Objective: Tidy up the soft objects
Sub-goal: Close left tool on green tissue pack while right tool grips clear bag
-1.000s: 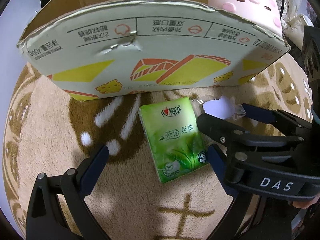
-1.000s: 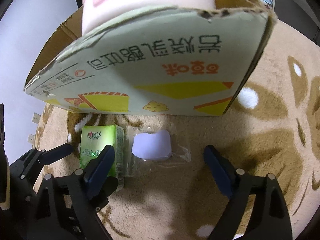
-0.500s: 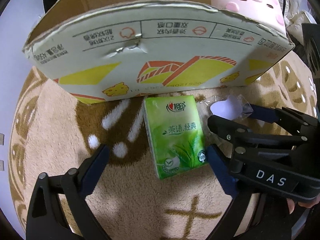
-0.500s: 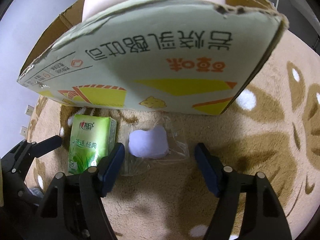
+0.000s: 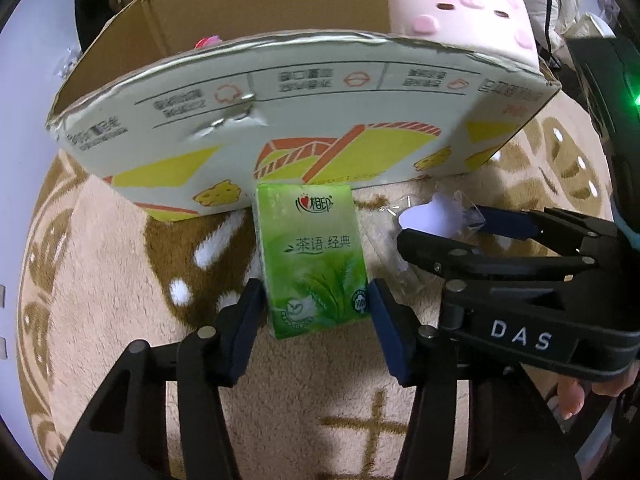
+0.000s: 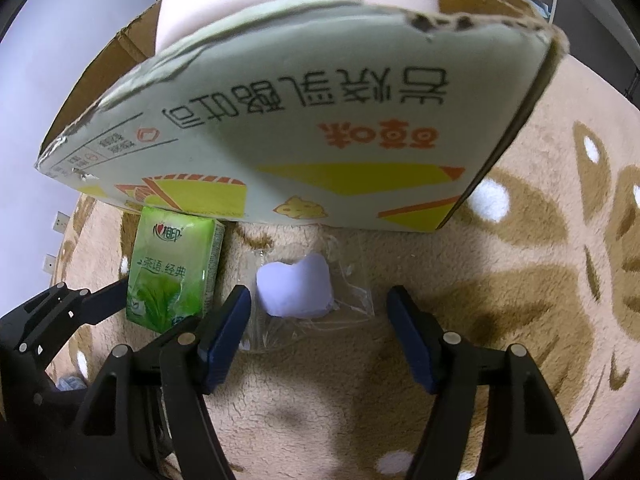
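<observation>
Two grippers over a tan patterned plush rug (image 6: 520, 320), each at a soft item.

The left gripper (image 5: 316, 312), jaws just closing, has its blue pads against the sides of the green tissue pack (image 5: 312, 256); the right gripper (image 6: 320, 316) (jaws barely closing further) straddles the pale lilac pad in clear wrap (image 6: 294, 290) without touching. Behind stands the printed cardboard box (image 5: 304, 120) holding a pink plush toy (image 5: 460, 12).

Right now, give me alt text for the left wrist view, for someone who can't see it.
The left gripper, jaws just closing, straddles a green tissue pack on a beige patterned rug. A printed cardboard box stands behind, a pink plush inside; the right gripper reaches a clear-bagged pale item.
</observation>
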Demonstrator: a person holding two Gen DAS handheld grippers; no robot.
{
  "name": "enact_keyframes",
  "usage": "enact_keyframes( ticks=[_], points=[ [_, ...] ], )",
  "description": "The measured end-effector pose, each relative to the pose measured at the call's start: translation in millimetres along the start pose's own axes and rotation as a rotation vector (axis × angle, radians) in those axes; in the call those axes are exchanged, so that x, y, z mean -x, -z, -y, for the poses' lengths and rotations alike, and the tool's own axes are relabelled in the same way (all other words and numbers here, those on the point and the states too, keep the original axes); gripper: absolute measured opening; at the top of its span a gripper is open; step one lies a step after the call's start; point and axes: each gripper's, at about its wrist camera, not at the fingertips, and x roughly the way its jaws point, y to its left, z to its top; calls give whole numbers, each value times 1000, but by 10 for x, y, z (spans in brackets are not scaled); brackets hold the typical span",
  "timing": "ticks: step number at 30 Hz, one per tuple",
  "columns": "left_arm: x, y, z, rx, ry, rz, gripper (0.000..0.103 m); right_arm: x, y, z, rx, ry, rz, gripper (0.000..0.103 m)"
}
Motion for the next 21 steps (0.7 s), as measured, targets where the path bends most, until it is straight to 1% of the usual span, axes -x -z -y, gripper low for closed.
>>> enact_keyframes(
  ticks=[4, 10, 13, 15, 16, 18, 21],
  points=[
    [48, 21, -136, 51, 11, -8, 50, 6, -9, 51, -8, -11, 3, 75],
    [96, 84, -302, 109, -10, -28, 50, 70, 47, 60, 14, 6, 25, 75],
    [105, 112, -427, 146, -35, -48, 50, 85, 69, 23, 29, 17, 29, 76],
    [108, 121, -538, 174, -56, -59, 50, 75, 84, -14, 40, 23, 29, 80],
    [112, 131, -598, 193, -59, -64, 50, 62, 53, -124, 41, 24, 29, 82],
    [128, 143, -700, 228, -52, -70, 50, 46, 64, -167, 49, 28, 31, 88],
    [119, 115, -746, 250, -66, -69, 50, 3, 91, -269, 86, 61, 35, 93]
  ],
)
